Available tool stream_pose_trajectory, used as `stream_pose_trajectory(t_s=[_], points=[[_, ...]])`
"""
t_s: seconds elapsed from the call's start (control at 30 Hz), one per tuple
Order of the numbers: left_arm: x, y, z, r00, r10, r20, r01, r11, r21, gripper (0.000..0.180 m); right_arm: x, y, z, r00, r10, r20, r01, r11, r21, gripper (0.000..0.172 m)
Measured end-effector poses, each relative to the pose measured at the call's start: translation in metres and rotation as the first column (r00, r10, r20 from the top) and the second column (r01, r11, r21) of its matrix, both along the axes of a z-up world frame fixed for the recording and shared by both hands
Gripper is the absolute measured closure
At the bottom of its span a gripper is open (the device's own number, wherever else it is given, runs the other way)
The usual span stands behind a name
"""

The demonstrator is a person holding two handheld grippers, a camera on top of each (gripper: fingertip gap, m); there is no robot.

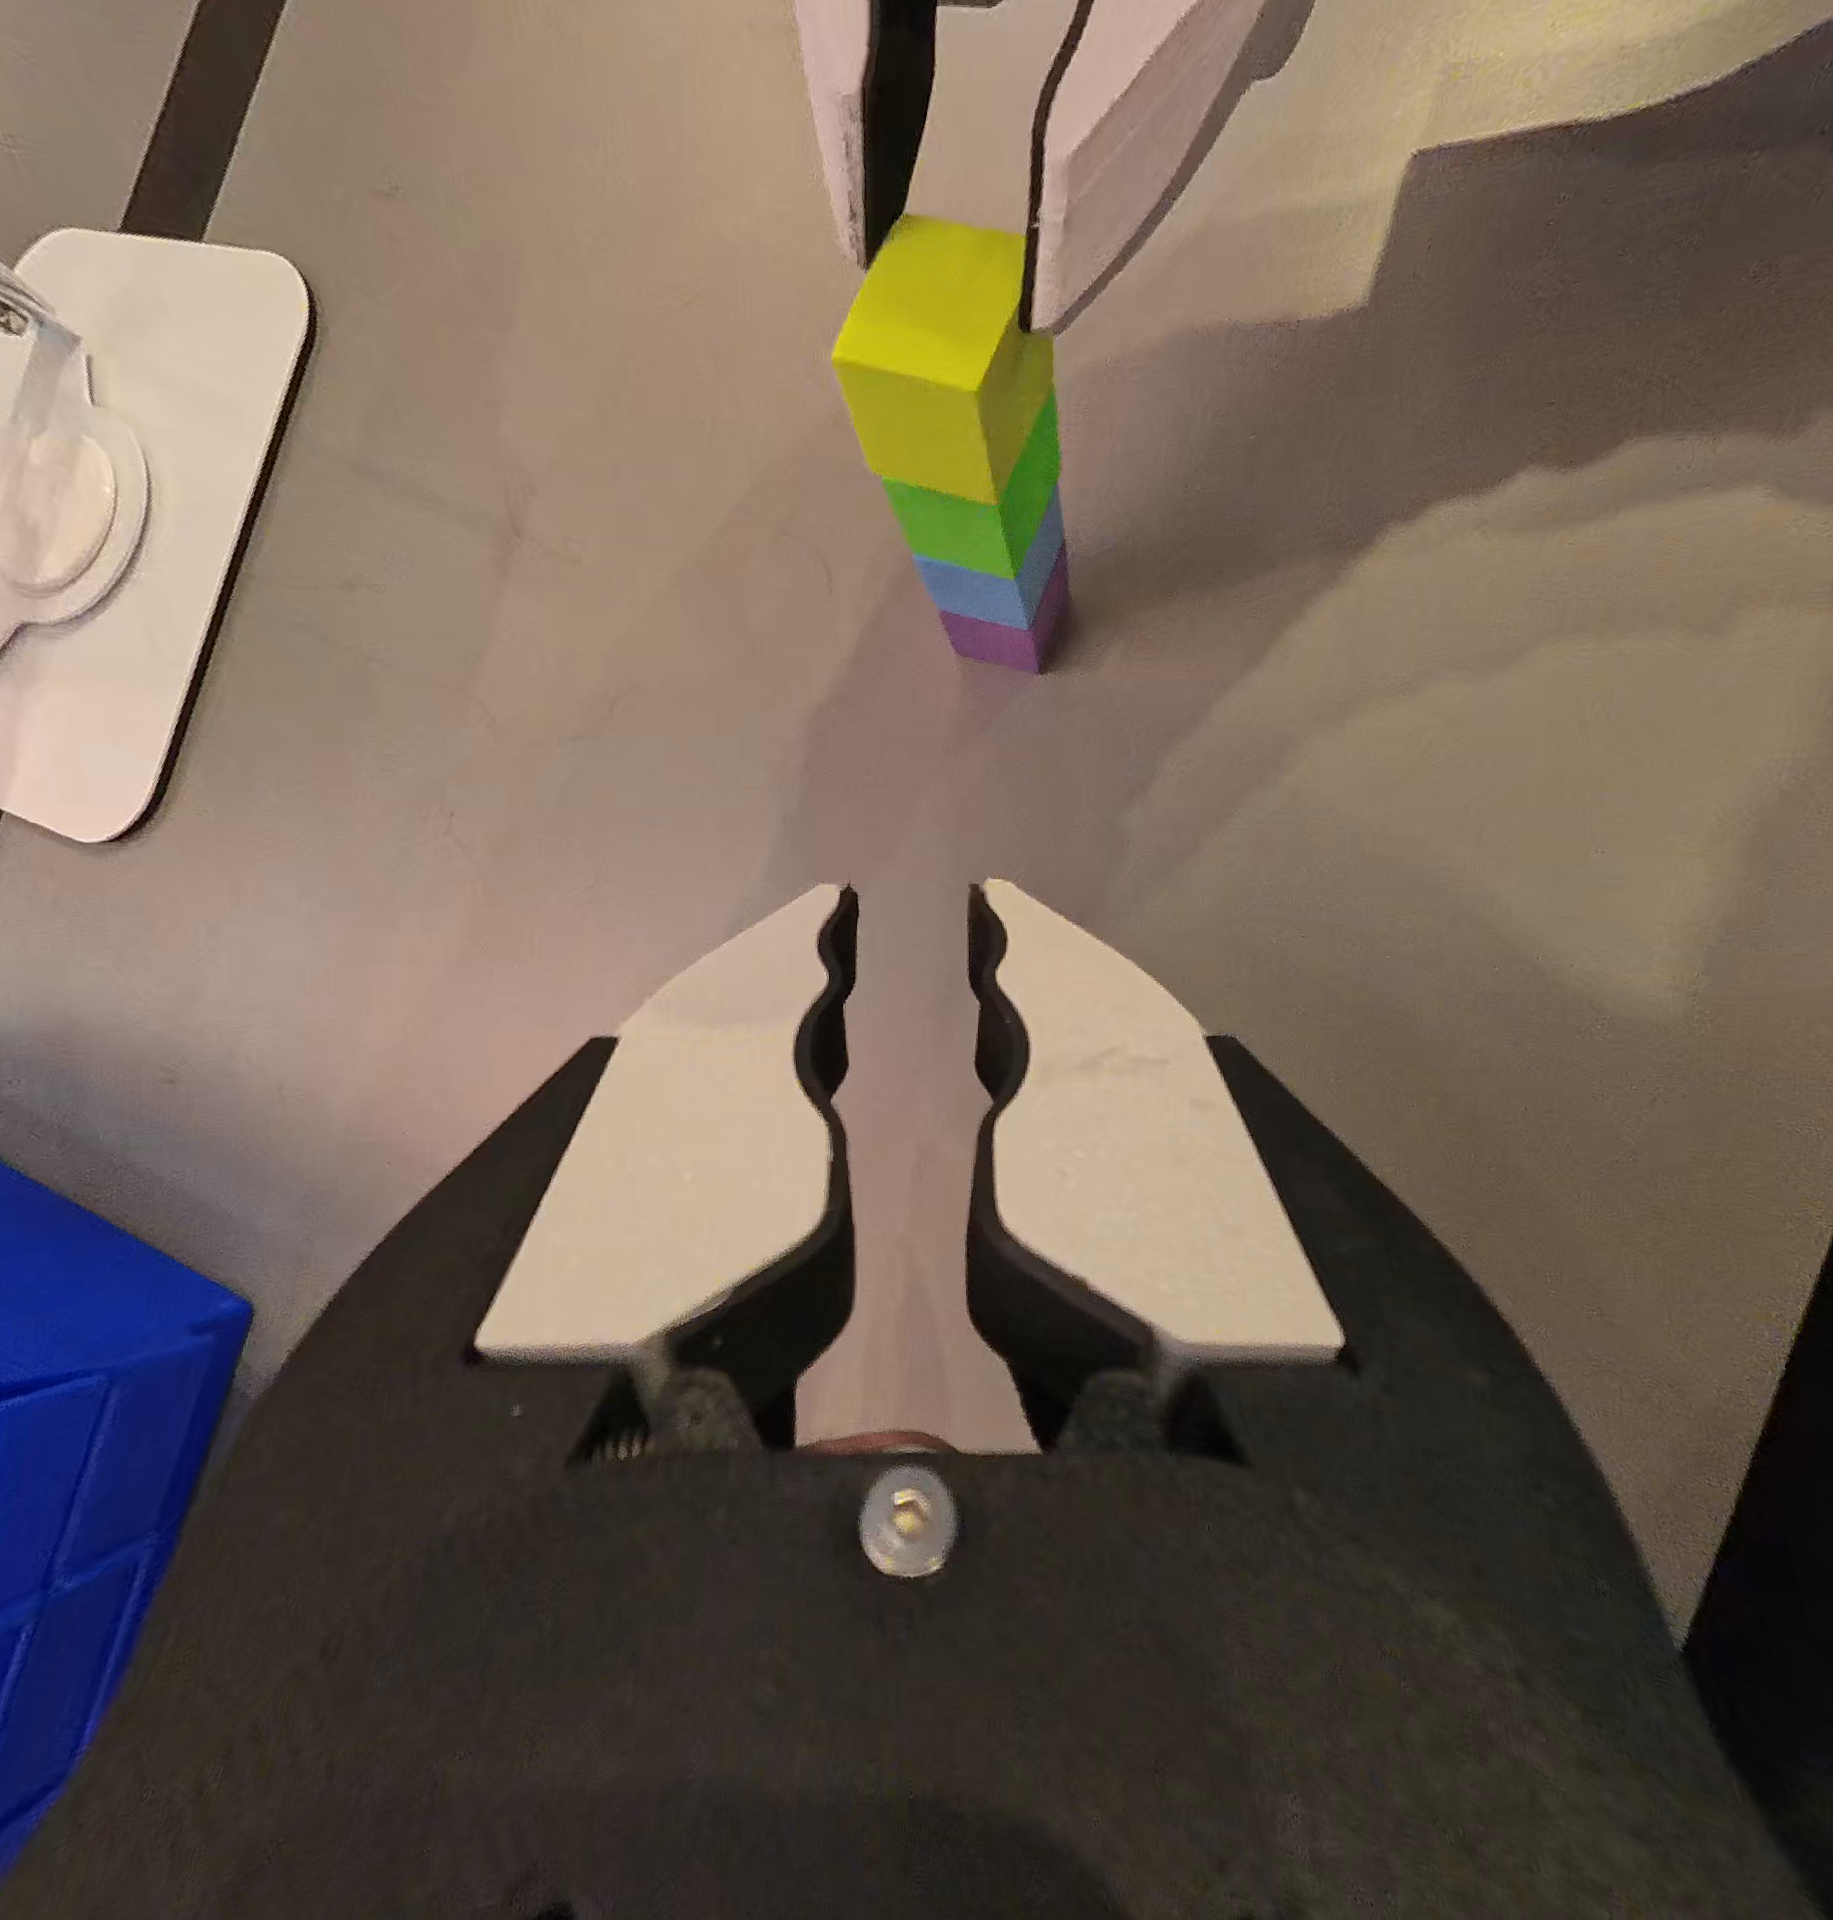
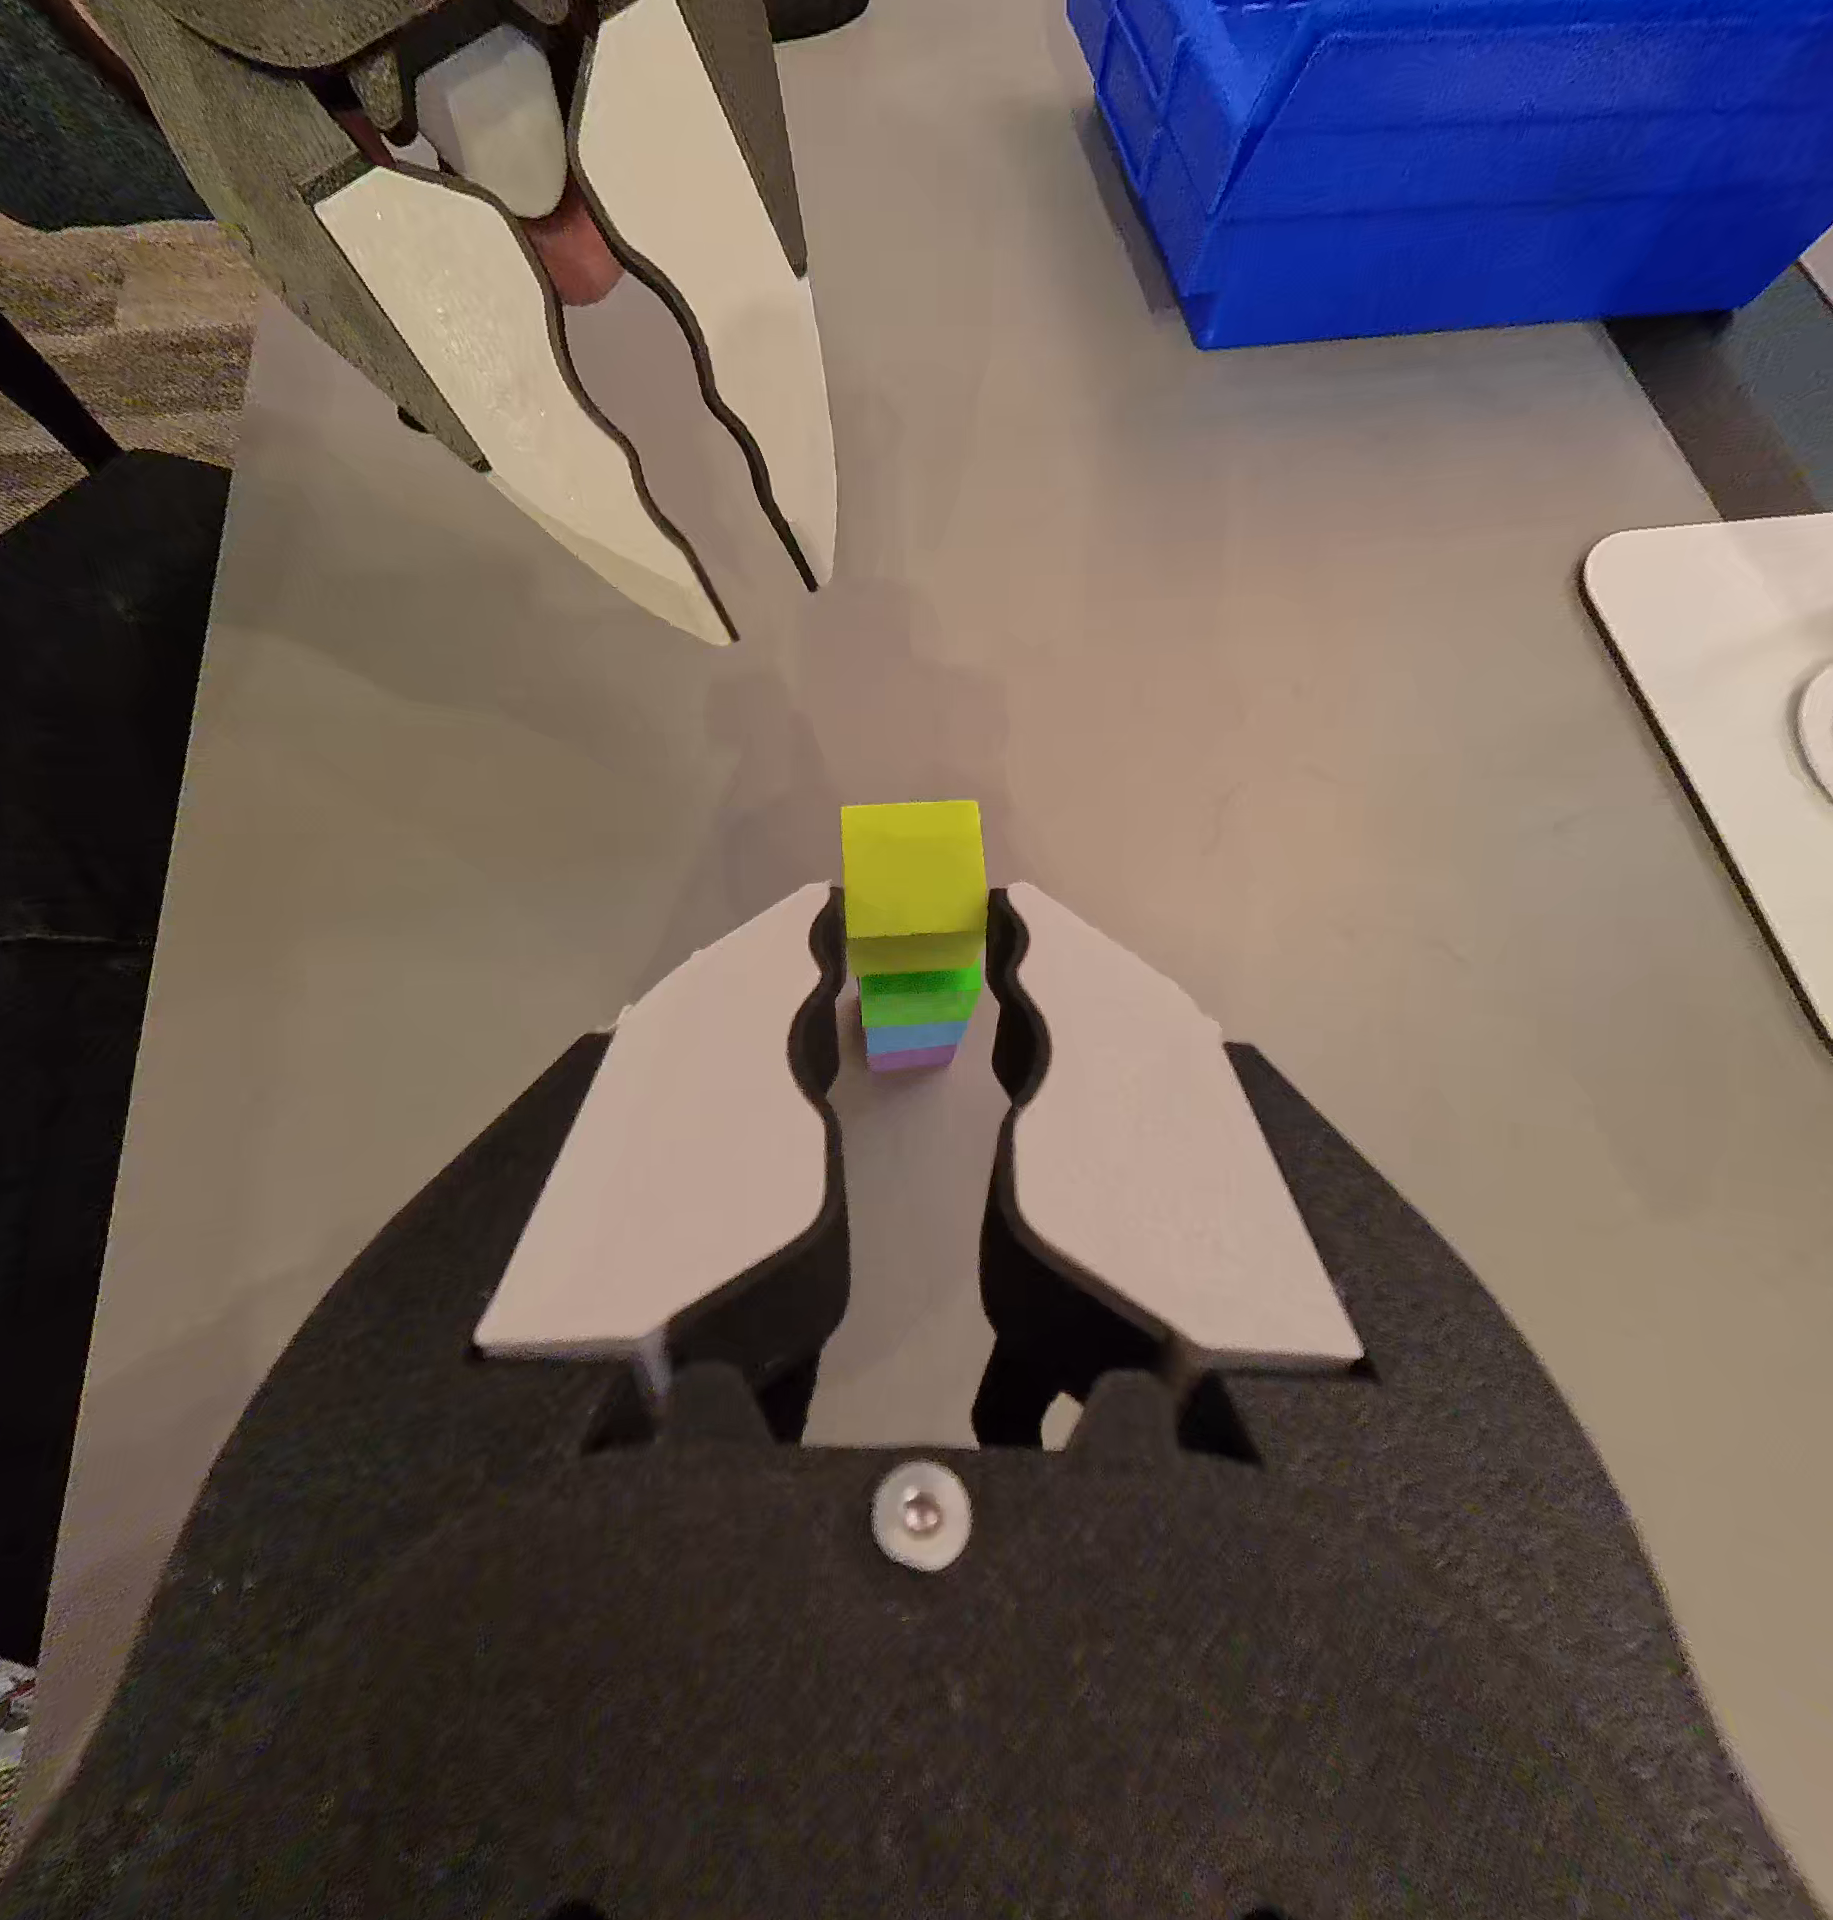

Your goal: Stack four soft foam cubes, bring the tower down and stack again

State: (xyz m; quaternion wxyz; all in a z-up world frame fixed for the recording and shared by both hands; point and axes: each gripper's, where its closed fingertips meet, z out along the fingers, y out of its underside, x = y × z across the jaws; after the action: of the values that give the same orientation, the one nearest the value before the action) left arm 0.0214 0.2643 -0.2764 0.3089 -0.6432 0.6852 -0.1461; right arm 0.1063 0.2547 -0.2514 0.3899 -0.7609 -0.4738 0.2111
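At frame centre, the right tongs [image 2: 912,894] clamp the yellow soft foam cube [image 2: 912,868] topping the four-cube tower [image 1: 979,499]; the left tongs [image 1: 912,894] hang slightly parted and bare; release should be gentle.

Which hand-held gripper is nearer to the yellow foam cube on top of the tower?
Right hand-held gripper: its fingertips flank the yellow foam cube. Left hand-held gripper is apart from the tower, empty.

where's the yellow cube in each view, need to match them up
Left wrist view: the yellow cube is at upper centre, topping the tower, between the far right gripper's fingertips.
Right wrist view: the same cube sits just above centre, between this view's own fingertips.
Shared landmark: the blue bin, lower left in the left view, upper right in the right view.
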Motion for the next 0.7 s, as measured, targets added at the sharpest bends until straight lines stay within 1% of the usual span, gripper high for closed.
stream_pose_trajectory(t_s=[0.7], points=[[-0.0023,-0.0001,-0.0048,1.0,-0.006,-0.021,0.006,1.0,0.002,0.161,0.0025,0.0017,-0.0024,0.999,0.016,0.028,-0.016,1.0,-0.014,0.146]])
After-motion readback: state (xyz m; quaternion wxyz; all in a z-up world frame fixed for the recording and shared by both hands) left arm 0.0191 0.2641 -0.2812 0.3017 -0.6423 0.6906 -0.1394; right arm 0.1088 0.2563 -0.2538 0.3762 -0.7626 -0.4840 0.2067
